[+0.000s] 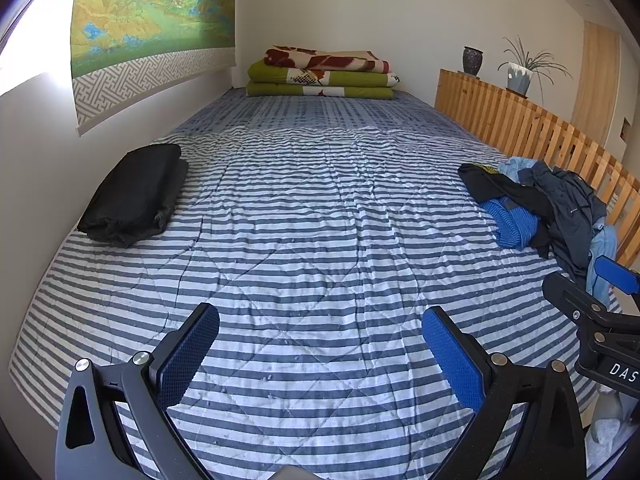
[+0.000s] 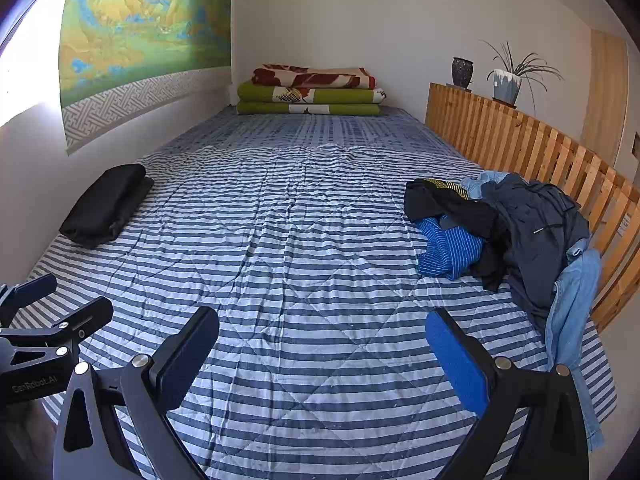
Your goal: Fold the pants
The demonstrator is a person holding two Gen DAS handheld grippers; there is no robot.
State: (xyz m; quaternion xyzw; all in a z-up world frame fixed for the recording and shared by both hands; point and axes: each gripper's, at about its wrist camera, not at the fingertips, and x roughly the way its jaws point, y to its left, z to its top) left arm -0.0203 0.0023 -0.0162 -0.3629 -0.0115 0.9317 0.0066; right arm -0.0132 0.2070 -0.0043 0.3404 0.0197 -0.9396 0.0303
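Two grippers, left gripper and right gripper, fingers wide and empty above the striped bed, likely poised for the unfolded clothes heap at two o'clock.

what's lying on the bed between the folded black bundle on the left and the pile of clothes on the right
Nothing: between the black bundle and the clothes pile there is only bare striped quilt. Both wrist views show it.

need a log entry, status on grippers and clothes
Left gripper and right gripper open, empty. Heap of unfolded clothes untouched by wooden slat rail. Nothing blocking.
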